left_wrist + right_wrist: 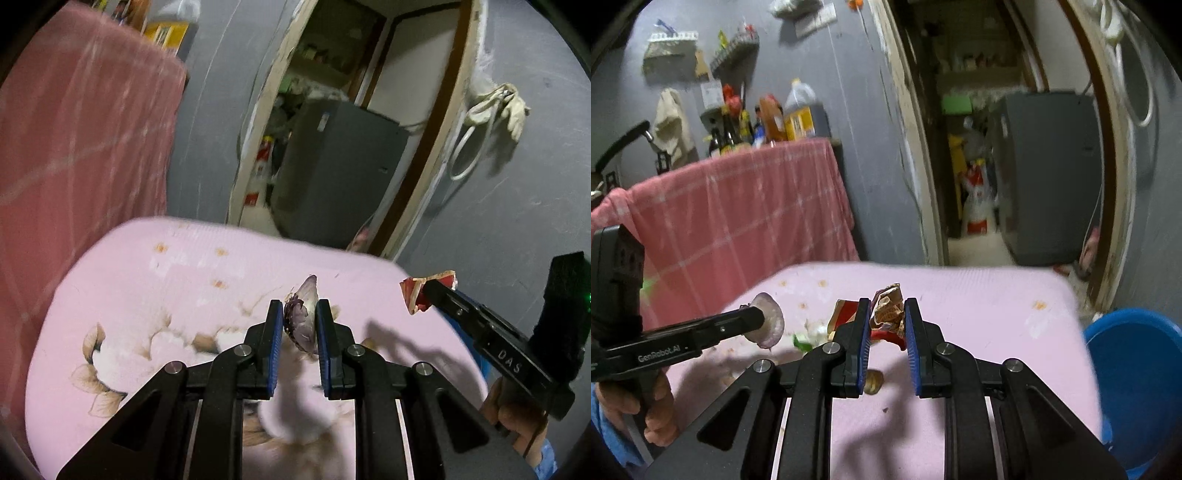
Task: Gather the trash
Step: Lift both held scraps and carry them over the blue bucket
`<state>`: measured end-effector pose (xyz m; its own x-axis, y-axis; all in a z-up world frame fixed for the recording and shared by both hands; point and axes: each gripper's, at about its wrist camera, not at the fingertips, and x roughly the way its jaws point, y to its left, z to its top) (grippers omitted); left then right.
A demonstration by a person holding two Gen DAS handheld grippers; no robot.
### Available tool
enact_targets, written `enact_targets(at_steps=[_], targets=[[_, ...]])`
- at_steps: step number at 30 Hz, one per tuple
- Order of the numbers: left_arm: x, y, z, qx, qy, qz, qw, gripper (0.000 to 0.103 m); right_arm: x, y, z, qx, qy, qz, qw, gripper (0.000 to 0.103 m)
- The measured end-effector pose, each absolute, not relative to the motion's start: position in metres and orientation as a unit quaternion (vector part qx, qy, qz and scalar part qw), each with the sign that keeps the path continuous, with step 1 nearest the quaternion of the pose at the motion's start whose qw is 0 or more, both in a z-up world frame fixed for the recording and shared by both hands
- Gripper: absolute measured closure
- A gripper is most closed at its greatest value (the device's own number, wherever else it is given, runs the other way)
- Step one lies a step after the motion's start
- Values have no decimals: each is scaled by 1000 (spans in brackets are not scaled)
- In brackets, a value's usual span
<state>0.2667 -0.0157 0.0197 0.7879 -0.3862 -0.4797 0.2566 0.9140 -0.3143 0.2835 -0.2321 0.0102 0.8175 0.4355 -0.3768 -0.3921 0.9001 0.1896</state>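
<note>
Carrying a purple onion-skin scrap (301, 317) clenched in my left jaws and a crumpled red-and-gold foil wrapper (888, 314) in my right, I should squeeze firmly until both hang over the blue plastic bucket (1137, 373).

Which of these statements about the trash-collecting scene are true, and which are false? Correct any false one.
1. The left claw grips a piece of purple onion. True.
2. The right claw is empty. False: it grips a crumpled red and brown wrapper.
3. A blue bucket stands beside the pink floral tabletop, on its right in the right wrist view. True.
4. The doorway is shut by a door. False: it stands open, with a grey cabinet visible beyond.
5. The pink tabletop is free of scraps. False: small scraps lie on it.
</note>
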Motion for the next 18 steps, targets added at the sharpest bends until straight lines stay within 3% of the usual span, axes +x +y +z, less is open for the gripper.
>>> enact_targets(at_steps=[9, 18], targets=[[253, -65, 61, -105, 207, -193, 953, 89, 239, -266, 61, 32, 81, 156, 984, 87], [259, -138, 78, -98, 190, -245, 946, 89, 220, -336, 77, 53, 41, 78, 995, 87]])
